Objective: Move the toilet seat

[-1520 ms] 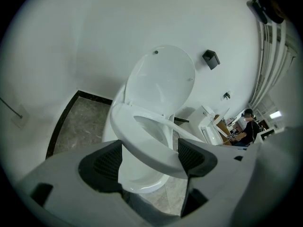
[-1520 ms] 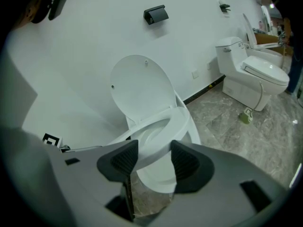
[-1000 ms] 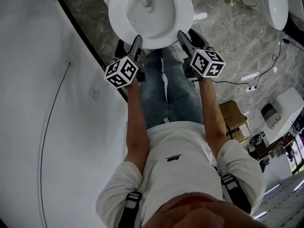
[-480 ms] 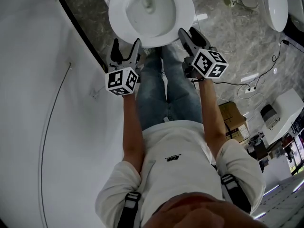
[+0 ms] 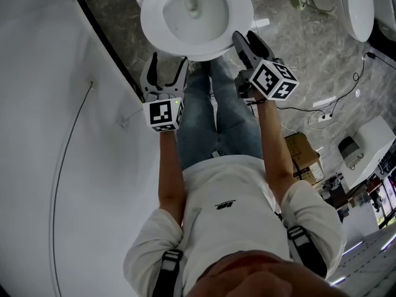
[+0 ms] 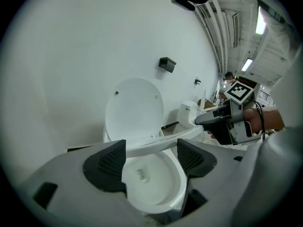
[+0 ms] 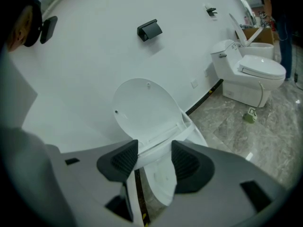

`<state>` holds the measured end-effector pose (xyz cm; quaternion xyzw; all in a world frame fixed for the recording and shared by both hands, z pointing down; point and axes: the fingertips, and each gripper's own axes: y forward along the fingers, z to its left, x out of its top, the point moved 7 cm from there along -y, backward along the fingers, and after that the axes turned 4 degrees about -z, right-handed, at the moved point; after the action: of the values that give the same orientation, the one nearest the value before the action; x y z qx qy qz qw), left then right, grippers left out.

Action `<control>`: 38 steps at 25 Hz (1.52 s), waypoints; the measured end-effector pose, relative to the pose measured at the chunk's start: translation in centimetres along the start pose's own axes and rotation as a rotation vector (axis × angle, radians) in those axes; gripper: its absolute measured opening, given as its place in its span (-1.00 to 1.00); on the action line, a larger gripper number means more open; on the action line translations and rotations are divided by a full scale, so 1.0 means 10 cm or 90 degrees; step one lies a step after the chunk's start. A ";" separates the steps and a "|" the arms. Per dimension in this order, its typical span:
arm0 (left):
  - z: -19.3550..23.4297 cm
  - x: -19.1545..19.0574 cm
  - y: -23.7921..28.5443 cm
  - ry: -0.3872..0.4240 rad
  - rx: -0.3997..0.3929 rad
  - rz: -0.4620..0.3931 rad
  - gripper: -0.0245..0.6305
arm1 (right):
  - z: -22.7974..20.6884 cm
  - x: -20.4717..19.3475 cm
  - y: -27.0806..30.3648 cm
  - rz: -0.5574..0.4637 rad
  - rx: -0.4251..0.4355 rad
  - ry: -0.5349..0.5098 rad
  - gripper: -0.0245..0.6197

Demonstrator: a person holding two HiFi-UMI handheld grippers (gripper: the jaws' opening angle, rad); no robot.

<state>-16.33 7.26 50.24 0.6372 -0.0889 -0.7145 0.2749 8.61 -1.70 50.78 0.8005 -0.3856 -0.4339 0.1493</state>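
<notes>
The toilet sits at the top centre of the head view, with its seat (image 5: 151,20) ringing the bowl (image 6: 151,186); the lid (image 6: 135,108) stands upright against the white wall (image 5: 49,116), as both claw views show it.

The right claw (image 5: 242,36) is at the right side of the seat, just right of the bowl opening in the head view; in the right gripper view the seat's edge runs across the middle of the frame between the two dark pads and meets both, so the jaws, set wide, look clamped on it; in the left gripper view this claw shows at right centre, its tip on the seat, and the seat runs as a pale band slanting up from centre to right, above the bowl's rim.

The left claw (image 5: 169,59) hangs just below the toilet's front left edge in the head view, near it but apart from it; its jaws stand well apart with nothing gripped; only the bowl and the seat band show beyond them in the left gripper view.

The person's jeans (image 5: 223,116) fill the centre of the head view, just under the toilet's front; grey marble floor (image 5: 297,48) spreads to the upper right.

A second toilet (image 7: 251,74) stands at the right of the right gripper view; a black holder (image 7: 149,30) is fixed on the wall at its top centre.
</notes>
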 end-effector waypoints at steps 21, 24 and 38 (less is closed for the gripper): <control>-0.15 0.25 0.16 0.028 0.016 0.000 -0.02 | 0.18 0.20 -0.02 -0.050 -0.006 -0.025 -0.33; -0.14 0.31 0.18 0.029 0.018 -0.005 -0.02 | 0.26 0.23 -0.06 -0.059 0.013 -0.049 -0.37; -0.07 0.53 0.26 0.025 0.021 -0.023 -0.02 | 0.60 0.37 -0.12 -0.031 0.106 -0.260 -0.36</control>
<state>-15.11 2.59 46.80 0.6573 -0.0836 -0.7050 0.2528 5.50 -3.09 44.48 0.7146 -0.4230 -0.5571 -0.0090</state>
